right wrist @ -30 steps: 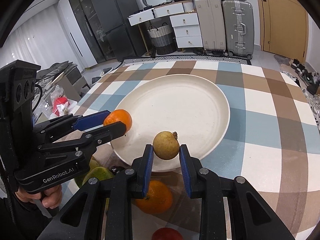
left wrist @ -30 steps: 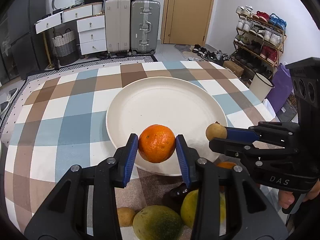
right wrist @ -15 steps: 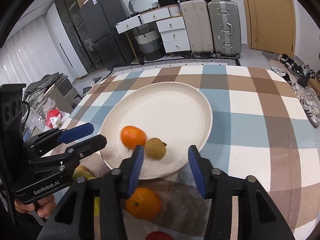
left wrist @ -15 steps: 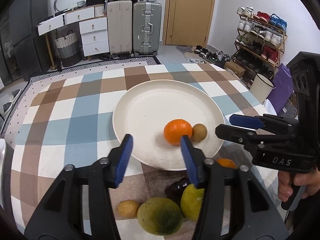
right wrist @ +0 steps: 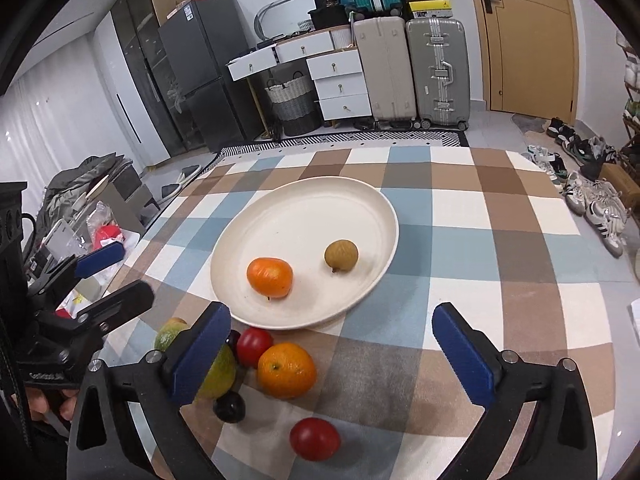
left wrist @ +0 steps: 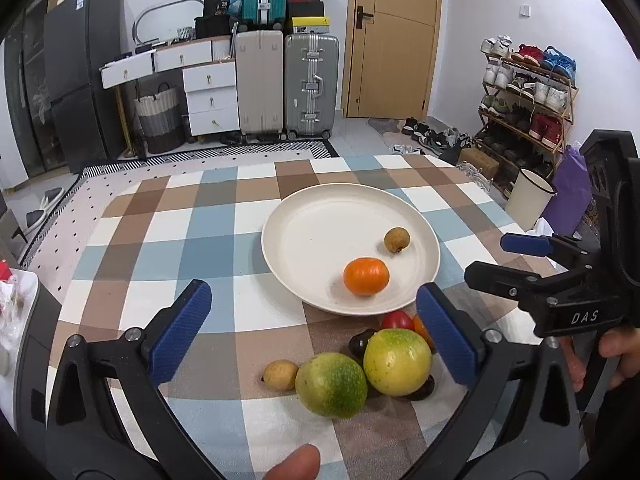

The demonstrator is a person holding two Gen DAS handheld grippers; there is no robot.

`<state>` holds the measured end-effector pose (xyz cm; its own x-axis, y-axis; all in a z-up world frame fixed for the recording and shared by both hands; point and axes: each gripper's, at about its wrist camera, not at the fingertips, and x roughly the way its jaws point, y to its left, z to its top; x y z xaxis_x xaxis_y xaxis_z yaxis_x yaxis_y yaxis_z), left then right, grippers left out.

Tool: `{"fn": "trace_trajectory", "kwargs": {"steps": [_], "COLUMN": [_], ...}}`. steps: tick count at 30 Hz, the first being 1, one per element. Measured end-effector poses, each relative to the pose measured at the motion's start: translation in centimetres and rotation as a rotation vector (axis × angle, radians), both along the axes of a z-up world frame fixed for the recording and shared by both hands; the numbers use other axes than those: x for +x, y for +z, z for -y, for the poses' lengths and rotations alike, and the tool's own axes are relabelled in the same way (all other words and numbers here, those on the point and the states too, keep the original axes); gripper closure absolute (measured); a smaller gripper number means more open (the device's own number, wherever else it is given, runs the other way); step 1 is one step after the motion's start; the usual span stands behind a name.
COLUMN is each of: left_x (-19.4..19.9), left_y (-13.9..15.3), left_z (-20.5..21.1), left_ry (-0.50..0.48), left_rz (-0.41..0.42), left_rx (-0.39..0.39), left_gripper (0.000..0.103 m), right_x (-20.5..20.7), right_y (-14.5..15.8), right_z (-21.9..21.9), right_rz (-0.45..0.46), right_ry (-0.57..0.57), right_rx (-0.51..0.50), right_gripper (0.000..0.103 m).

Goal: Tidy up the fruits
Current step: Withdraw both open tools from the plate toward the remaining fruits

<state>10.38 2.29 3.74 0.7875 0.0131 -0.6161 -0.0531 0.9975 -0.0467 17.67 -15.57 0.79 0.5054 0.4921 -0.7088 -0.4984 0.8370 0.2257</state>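
Claws: left claw [left wrist: 312,334] and right claw [right wrist: 332,354] both opening, nothing between them. Done: orange [left wrist: 366,276] and brown fruit [left wrist: 397,239] on plate [left wrist: 304,216], frame centre. Left: pile of fruit [left wrist: 360,368] on desk [left wrist: 160,240], lower centre.

Two suitcases [left wrist: 287,86] stand by a door [left wrist: 394,36], beside white drawers [left wrist: 208,96], a basket [left wrist: 158,118], and a shoe rack [left wrist: 528,104].

Black gripper frames [left wrist: 312,328] with silver screws, blue ribbed fingers [left wrist: 446,334], white "DAS" lettering.
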Motion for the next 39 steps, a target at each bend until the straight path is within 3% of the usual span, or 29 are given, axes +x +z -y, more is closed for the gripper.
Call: {"fn": "trace_trajectory", "kwargs": {"steps": [5,12,29,39], "left_x": [-2.0,-3.6,-5.1,-4.4], "left_y": [0.1,-1.4,-4.6,-6.1], "left_z": [-0.2,-1.3,-1.3,-1.4], "left_ry": [0.021,0.024,0.033,0.045], "left_rz": [0.016,-0.003,-0.055,-0.1], "left_rx": [0.016,-0.063,-0.056,-0.05], "left_gripper": [0.001,0.001,0.001,0.001], "right_x": [-1.9,-3.7,-5.4,-5.5], "right_y": [0.8,0.9,-2.1,-4.7], "right_z": [1.0,1.8,3.0,2.9], "right_rz": [0.033,0.065,-0.024,-0.078], "right_ry": [0.015,0.023,0.056,0.044], "right_rx": [0.027,0.028,0.03,-0.084], "right_gripper": [0.0,0.0,0.0,0.001]}}
